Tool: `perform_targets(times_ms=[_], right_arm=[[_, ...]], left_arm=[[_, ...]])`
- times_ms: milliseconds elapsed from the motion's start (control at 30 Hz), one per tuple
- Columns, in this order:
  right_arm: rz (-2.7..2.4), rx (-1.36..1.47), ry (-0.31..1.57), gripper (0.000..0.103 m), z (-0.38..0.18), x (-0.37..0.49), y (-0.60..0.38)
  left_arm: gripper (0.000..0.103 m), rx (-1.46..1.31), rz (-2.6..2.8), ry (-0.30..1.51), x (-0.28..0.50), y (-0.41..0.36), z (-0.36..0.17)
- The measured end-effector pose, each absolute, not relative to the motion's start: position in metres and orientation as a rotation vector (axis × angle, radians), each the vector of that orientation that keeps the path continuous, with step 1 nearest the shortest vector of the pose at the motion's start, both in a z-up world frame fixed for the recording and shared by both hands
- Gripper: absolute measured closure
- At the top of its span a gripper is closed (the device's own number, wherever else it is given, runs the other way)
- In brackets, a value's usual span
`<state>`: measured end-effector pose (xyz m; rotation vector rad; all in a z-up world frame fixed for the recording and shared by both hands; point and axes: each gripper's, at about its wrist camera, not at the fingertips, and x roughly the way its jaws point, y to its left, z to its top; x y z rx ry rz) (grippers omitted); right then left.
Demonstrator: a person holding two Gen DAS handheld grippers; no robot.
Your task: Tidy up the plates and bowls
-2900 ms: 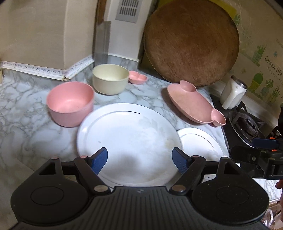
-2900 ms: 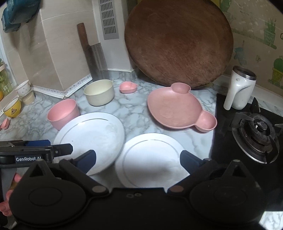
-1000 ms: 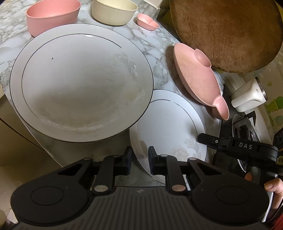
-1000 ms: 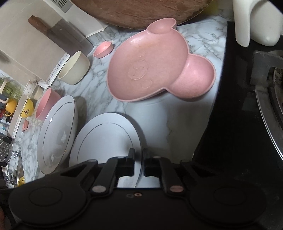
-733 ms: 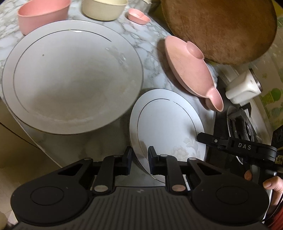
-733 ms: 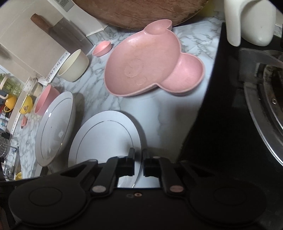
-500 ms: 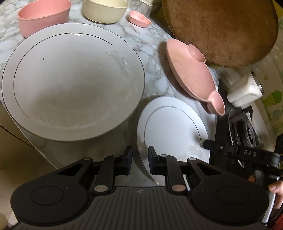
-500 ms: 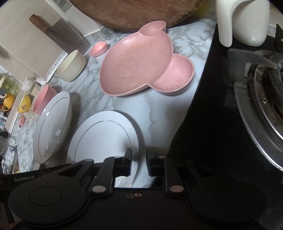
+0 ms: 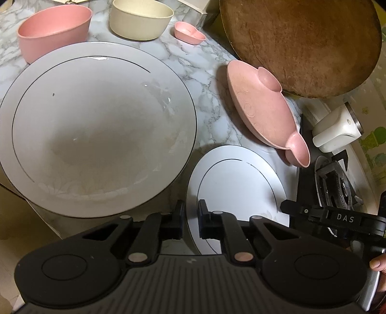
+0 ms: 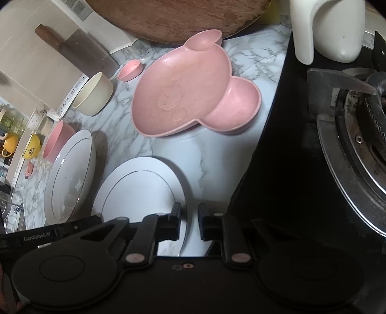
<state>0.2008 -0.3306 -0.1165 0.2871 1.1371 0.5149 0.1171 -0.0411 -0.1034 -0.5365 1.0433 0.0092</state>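
Over the marble worktop (image 9: 207,60), both grippers' jaws clamp the small white plate (image 9: 236,183), which has slid right from the big plate (image 9: 96,125).

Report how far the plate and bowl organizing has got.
Done: nothing is stacked yet. In hand: the left gripper is shut on the small white plate at its rim, and the right gripper has its jaws closing on the opposite rim. Left: the large white plate, pink bear plate, pink bowl, cream bowl and small pink dish sit apart.
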Motion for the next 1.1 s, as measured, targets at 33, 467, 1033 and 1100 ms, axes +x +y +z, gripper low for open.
perform_targets(times_ms=[33,467,1033,1100], right_arm=[[0.519,0.287,1.138,0.091,-0.116,0.2,-0.33],[0.512,0.255,1.092,0.095,-0.105,0.191,-0.335],[0.529,0.317,1.019,0.097,-0.062,0.189,-0.304],[0.535,0.325,1.019,0.097,-0.061,0.191,-0.291]], left_arm=[[0.094,-0.537,0.009,1.042,0.117,-0.041,-0.104],[0.095,-0.499,-0.026,1.011,0.117,-0.049,-0.089],[0.095,-0.532,-0.024,0.949,0.115,-0.004,-0.052],[0.095,-0.534,-0.019,0.941,0.113,0.009,-0.05]])
